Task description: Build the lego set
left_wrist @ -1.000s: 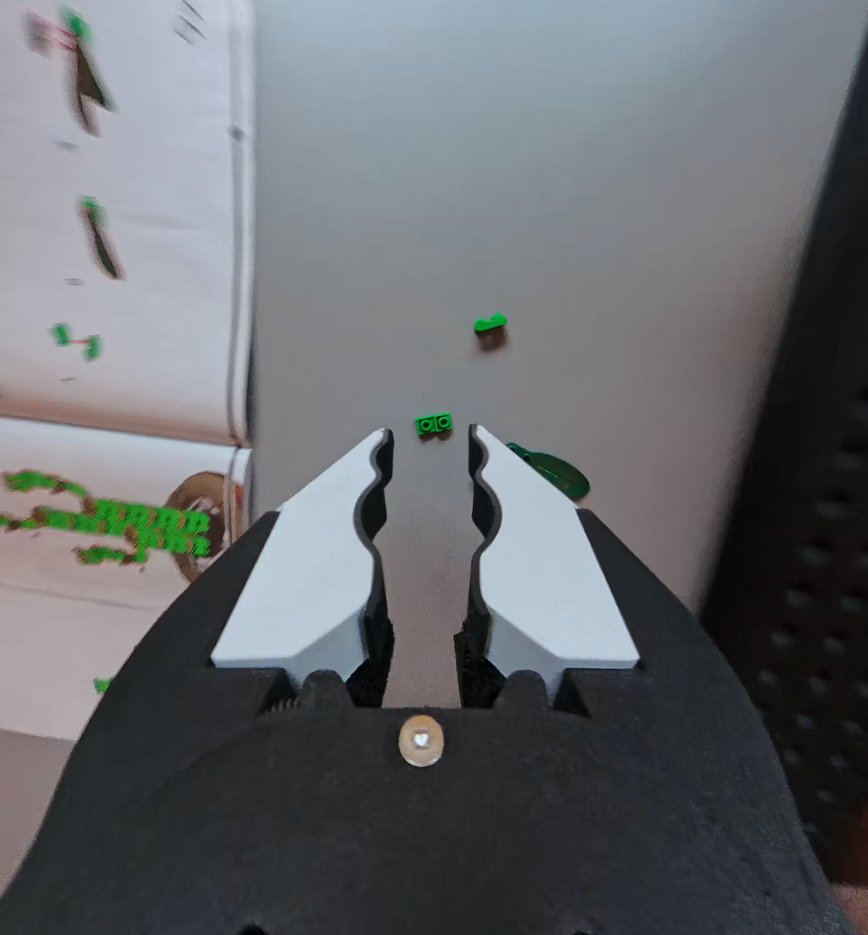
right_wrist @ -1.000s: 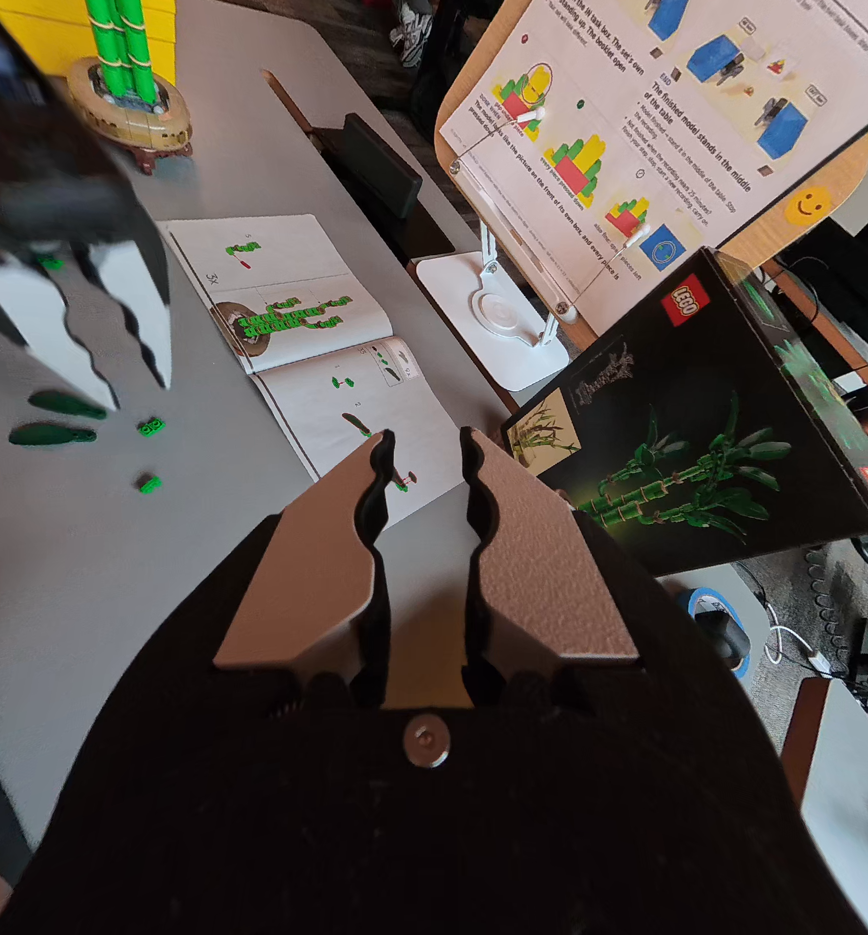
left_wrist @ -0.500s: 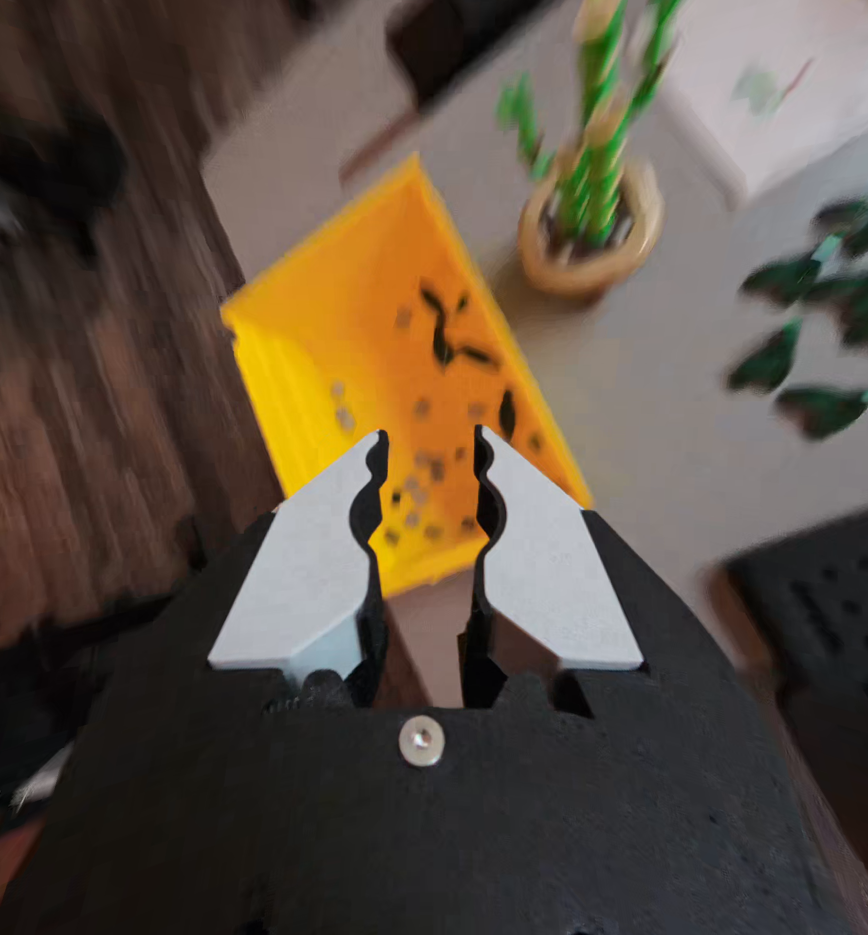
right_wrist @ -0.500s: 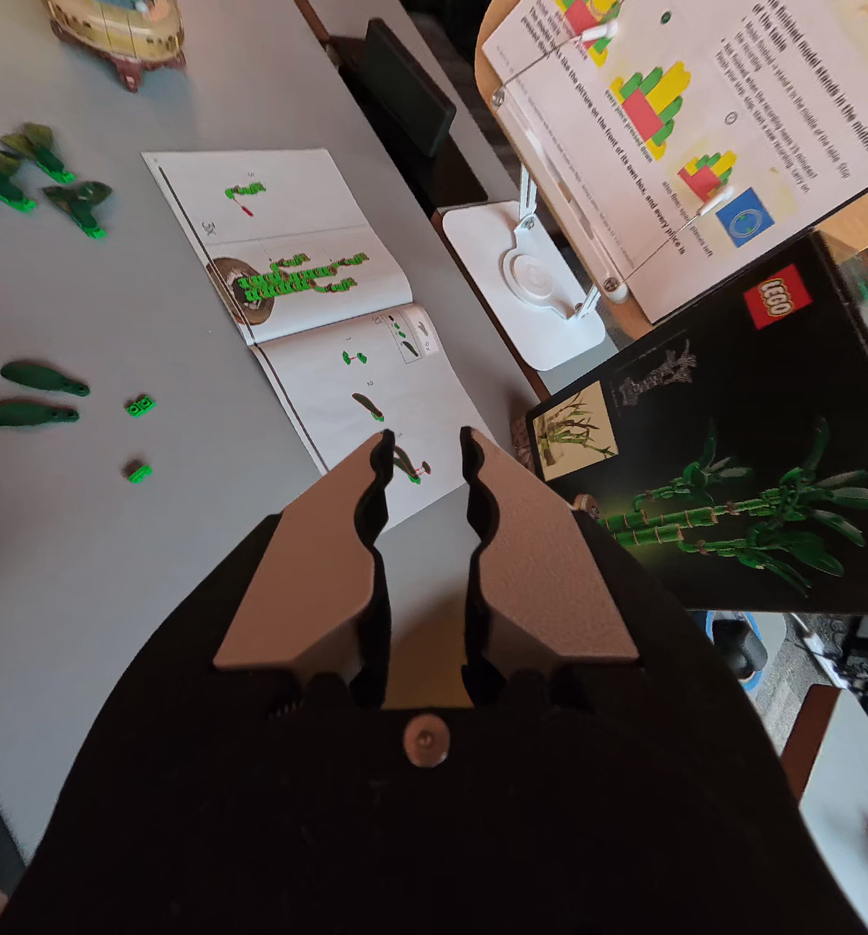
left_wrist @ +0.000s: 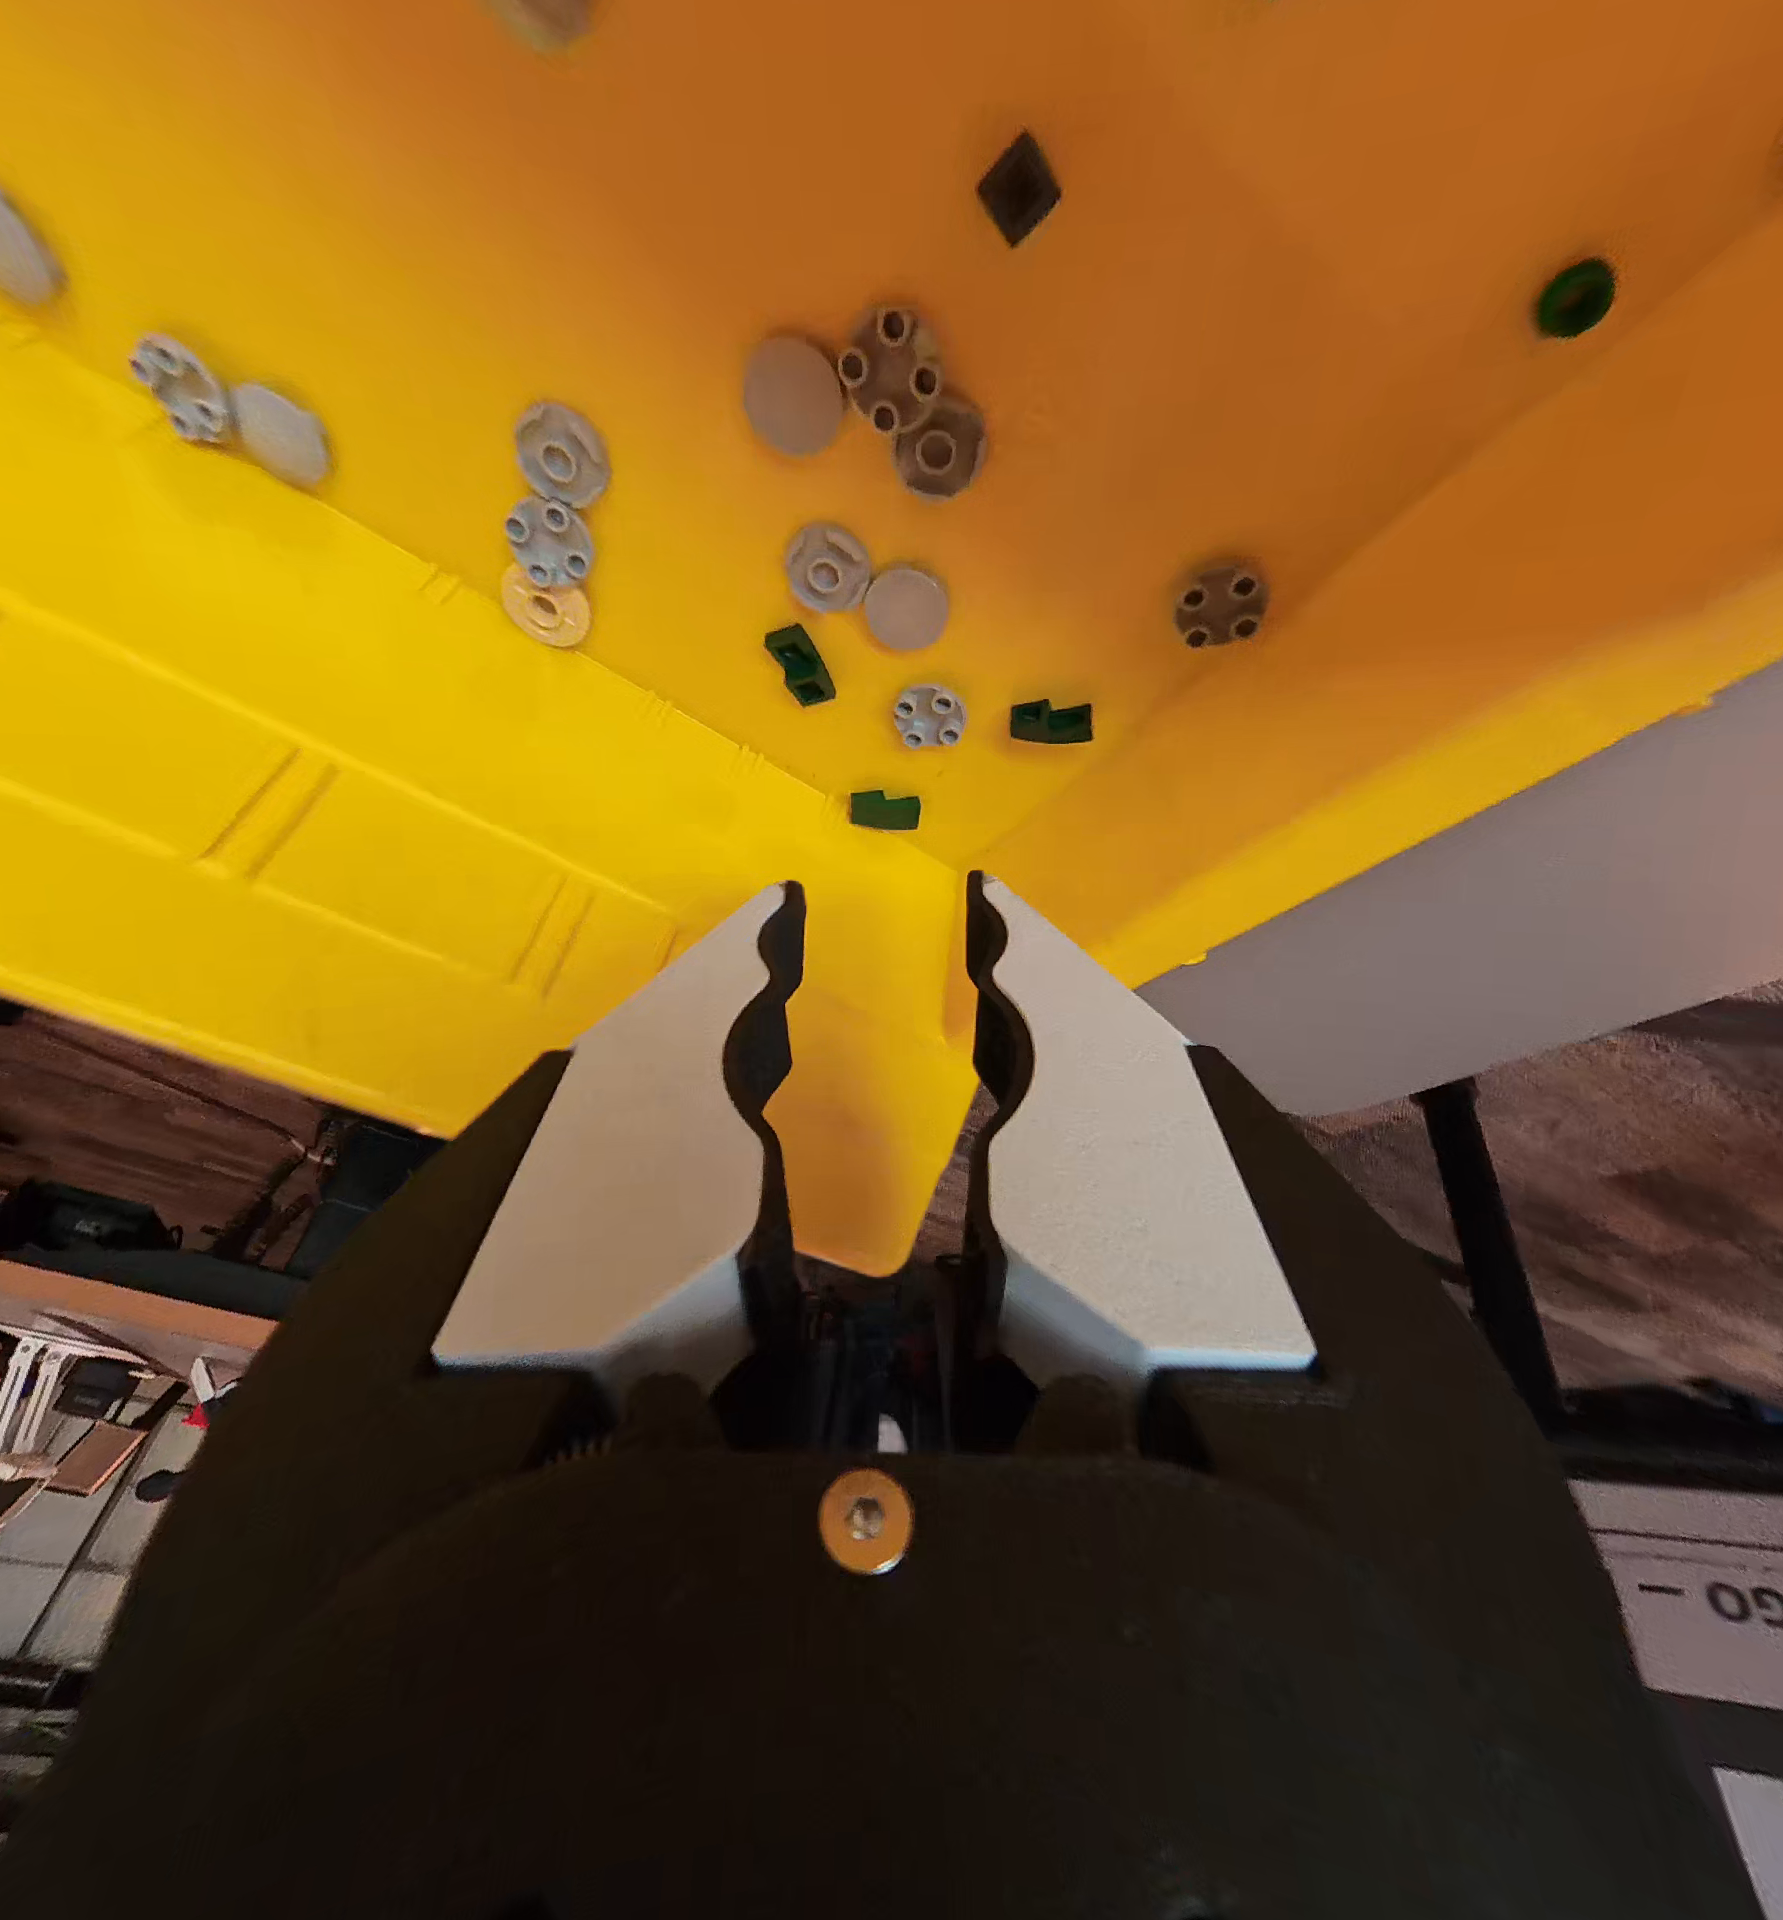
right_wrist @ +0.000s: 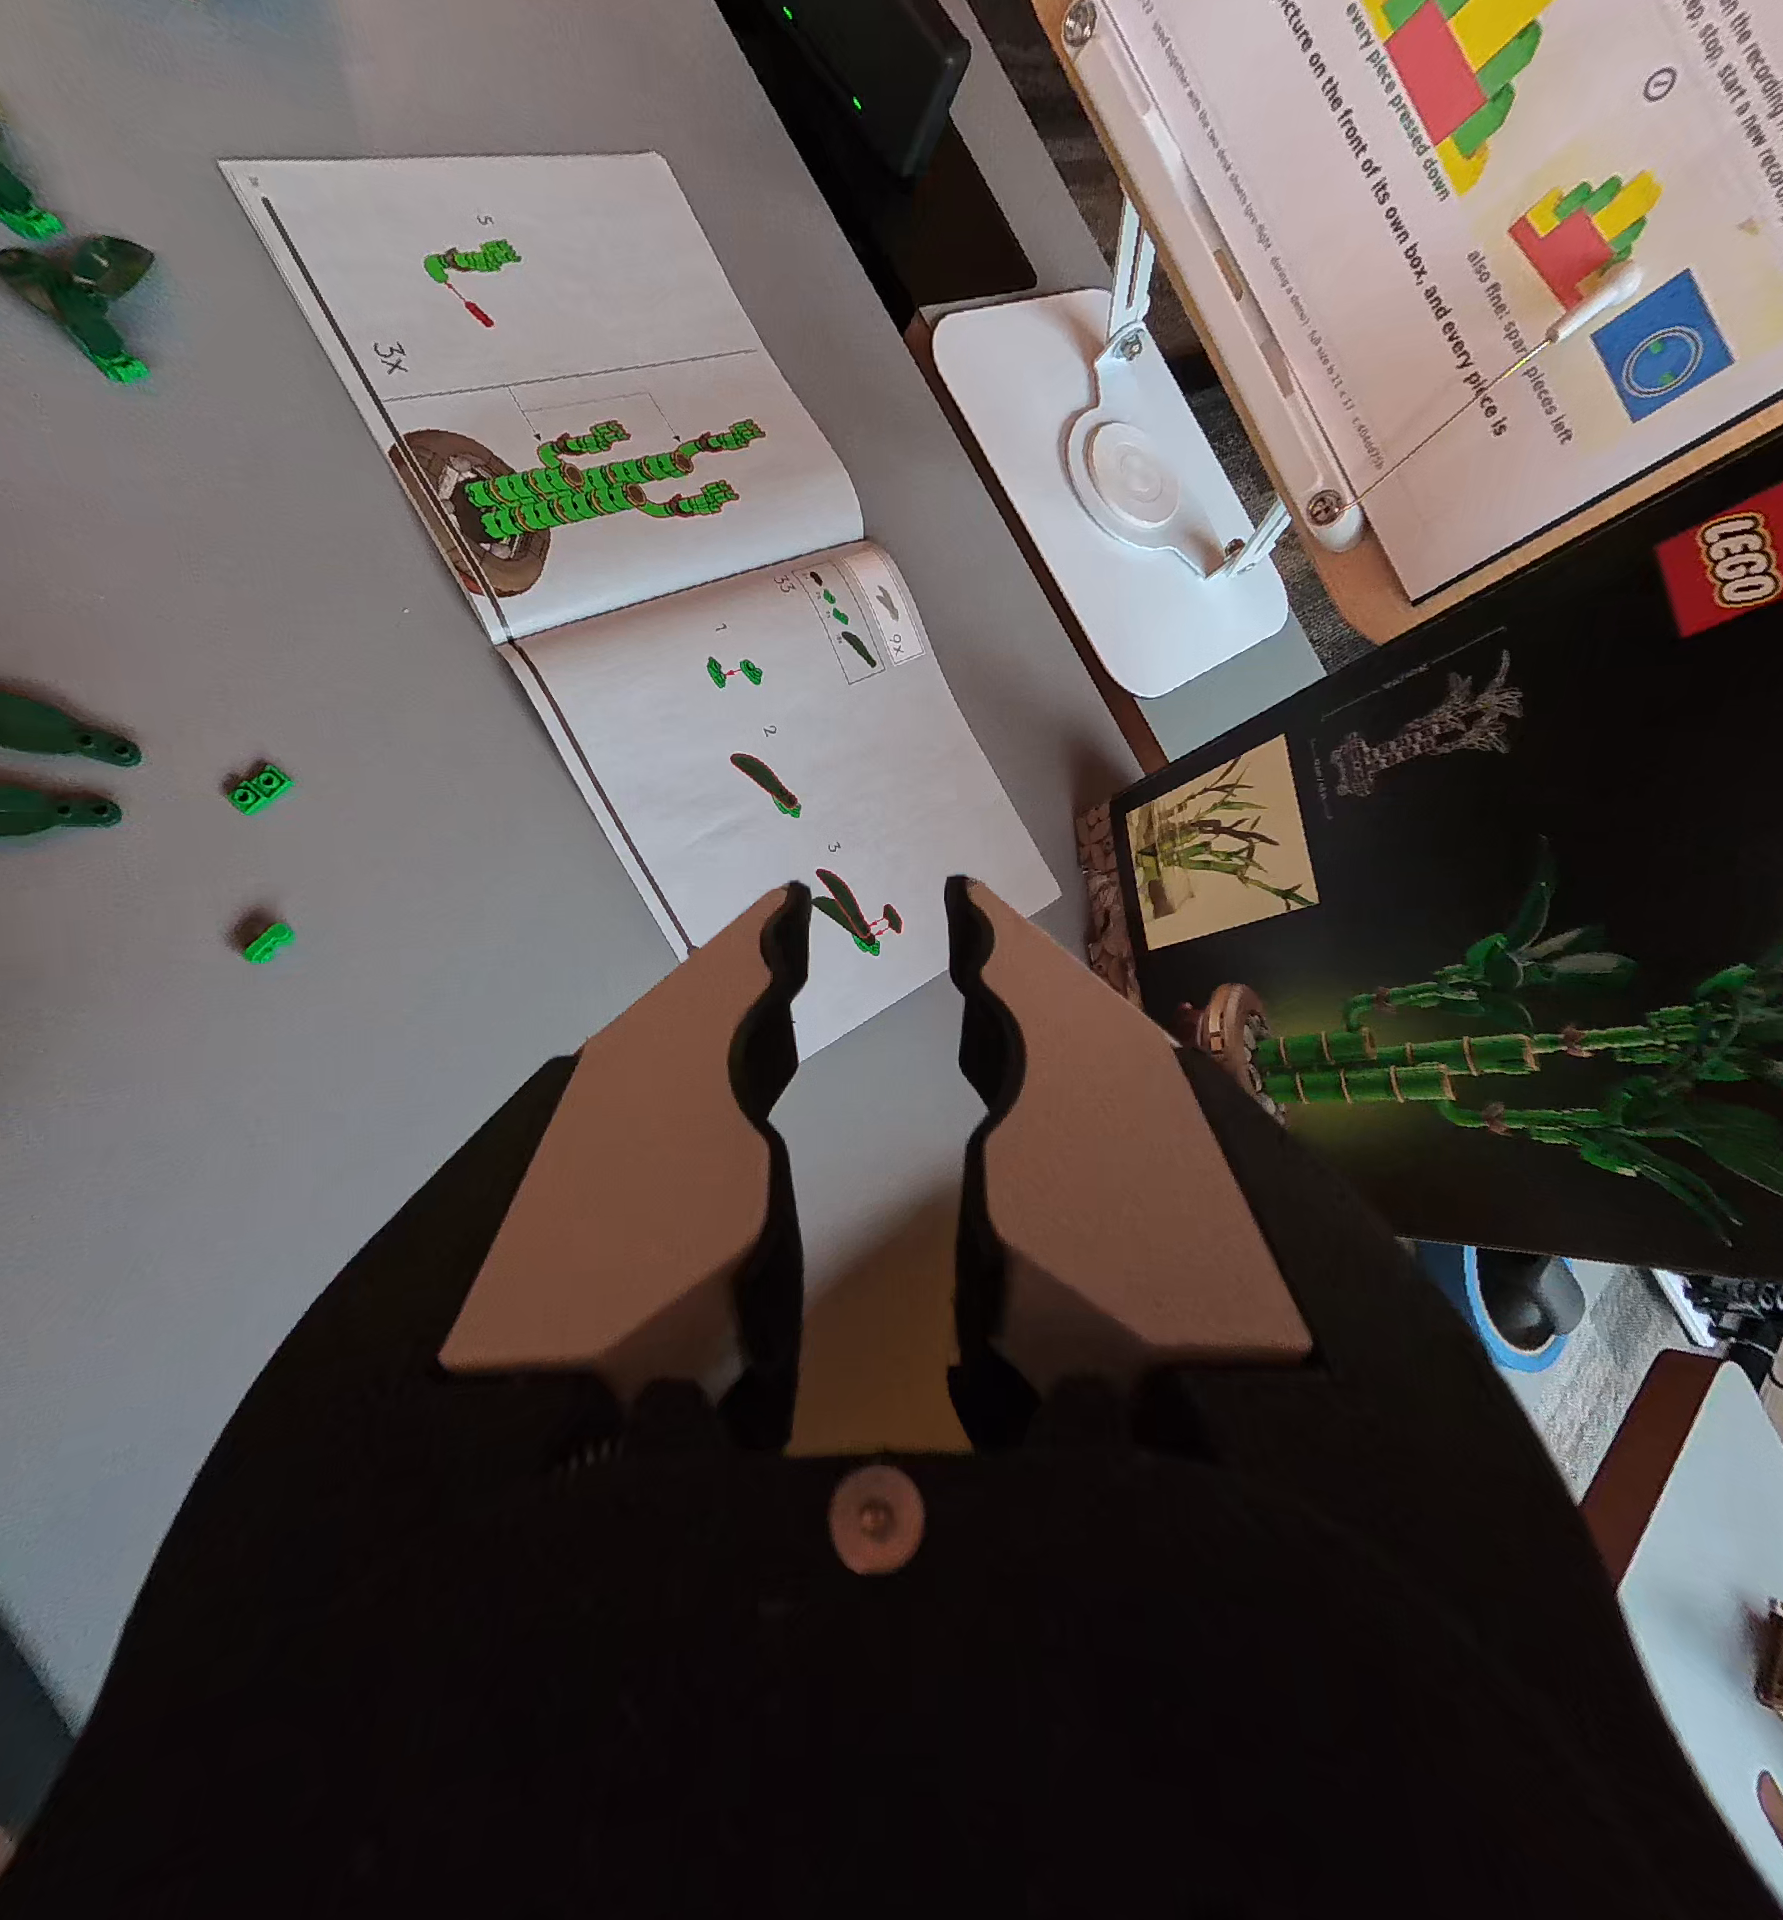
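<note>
Your left tongs (left_wrist: 879,883) are part open, empty, at the corner of the yellow plastic bin (left_wrist: 451,883) w/ round grey studs and small dark green curved pieces (left_wrist: 884,809) just ahead. Your right tongs (right_wrist: 874,888) are part open, empty, over the open white instruction booklet (right_wrist: 658,436) on the grey counter (right_wrist: 191,1091); two dark green leaf pieces (right_wrist: 35,724) and bright green small plates (right_wrist: 259,787) lie to their left.

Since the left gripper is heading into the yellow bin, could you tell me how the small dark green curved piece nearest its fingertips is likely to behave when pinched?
The dark green curved piece looks like hard plastic, so probably stiff and very light. Its curved top may let it slip or pop out between the open left gripper. It lies near the yellow bin wall, so approach room seems tight.
</note>
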### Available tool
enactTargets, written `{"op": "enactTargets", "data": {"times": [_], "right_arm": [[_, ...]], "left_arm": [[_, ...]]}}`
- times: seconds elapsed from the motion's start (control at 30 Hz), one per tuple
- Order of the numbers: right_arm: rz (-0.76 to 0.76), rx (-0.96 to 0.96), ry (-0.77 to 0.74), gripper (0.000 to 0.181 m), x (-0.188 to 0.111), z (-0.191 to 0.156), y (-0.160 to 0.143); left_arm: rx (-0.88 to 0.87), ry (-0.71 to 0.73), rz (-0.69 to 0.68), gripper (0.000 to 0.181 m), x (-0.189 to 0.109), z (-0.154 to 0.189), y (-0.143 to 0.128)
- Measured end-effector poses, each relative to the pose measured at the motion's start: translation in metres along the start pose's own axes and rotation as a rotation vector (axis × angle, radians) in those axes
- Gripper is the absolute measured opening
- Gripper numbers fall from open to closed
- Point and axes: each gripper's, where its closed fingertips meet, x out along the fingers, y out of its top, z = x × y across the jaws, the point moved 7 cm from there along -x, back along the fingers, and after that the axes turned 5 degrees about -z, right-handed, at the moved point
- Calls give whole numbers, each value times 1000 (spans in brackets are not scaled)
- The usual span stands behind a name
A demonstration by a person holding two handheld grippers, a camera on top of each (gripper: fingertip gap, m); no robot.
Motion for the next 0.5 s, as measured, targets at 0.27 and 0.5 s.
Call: {"op": "enactTargets", "data": {"times": [0.27, 0.5], "right_arm": [[-29, 2, 9, 26, 6, 1, -2], [-28, 13, 5, 25, 3, 2, -5]], "left_arm": [[-37, -50, 100, 24, 19, -10, 13], [-117, -111, 156, 18, 27, -19, 19]]}}
